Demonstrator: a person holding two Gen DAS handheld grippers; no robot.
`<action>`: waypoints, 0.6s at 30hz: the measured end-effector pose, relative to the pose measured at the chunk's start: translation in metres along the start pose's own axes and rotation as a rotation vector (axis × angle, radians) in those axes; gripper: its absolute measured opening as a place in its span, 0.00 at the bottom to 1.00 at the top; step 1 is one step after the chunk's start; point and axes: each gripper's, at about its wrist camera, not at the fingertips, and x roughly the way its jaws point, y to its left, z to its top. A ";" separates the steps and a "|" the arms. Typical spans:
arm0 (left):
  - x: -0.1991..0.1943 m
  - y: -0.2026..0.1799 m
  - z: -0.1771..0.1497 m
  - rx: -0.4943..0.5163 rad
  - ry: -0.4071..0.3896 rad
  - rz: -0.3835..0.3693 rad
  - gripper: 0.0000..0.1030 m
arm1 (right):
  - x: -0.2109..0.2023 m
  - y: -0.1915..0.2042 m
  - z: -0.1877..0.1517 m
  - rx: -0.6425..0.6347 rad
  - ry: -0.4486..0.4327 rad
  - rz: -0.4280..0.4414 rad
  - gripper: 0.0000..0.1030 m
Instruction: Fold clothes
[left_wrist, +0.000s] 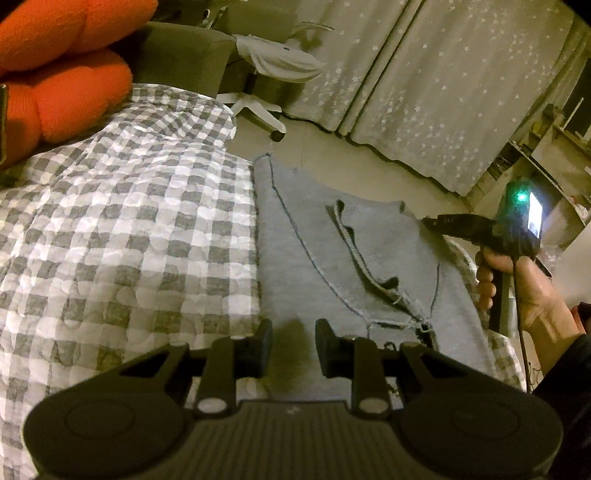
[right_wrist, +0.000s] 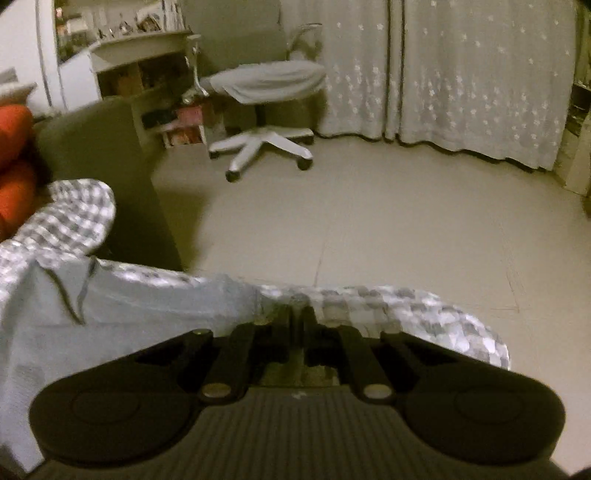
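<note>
Grey sweatshirt (left_wrist: 332, 258) lies flat along the checked quilt's (left_wrist: 129, 221) edge; left gripper (left_wrist: 293, 345) part-open, empty; right gripper (right_wrist: 297, 321) closed at the sweatshirt's corner, grip unclear; bare floor (right_wrist: 406, 221) beyond.

Both grippers matte black plastic w/ ribbed base, round side housings, silver pivot screws. Right gripper (left_wrist: 430, 222) has green LED, small lit screen, thin cable; dark sleeve (left_wrist: 569, 373).

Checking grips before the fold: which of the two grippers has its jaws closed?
The right gripper, at the grey garment's far edge; its fingers nearly meet. The left gripper shows a clear gap.
</note>
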 end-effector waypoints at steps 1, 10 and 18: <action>0.000 0.001 0.000 0.002 -0.001 0.003 0.25 | 0.000 0.000 0.000 0.021 -0.006 -0.004 0.08; -0.008 0.000 -0.002 -0.001 -0.014 0.017 0.25 | -0.047 -0.002 0.006 -0.014 -0.077 0.019 0.39; -0.010 -0.010 -0.006 0.013 -0.017 0.031 0.25 | -0.088 0.018 -0.026 -0.195 0.013 0.222 0.20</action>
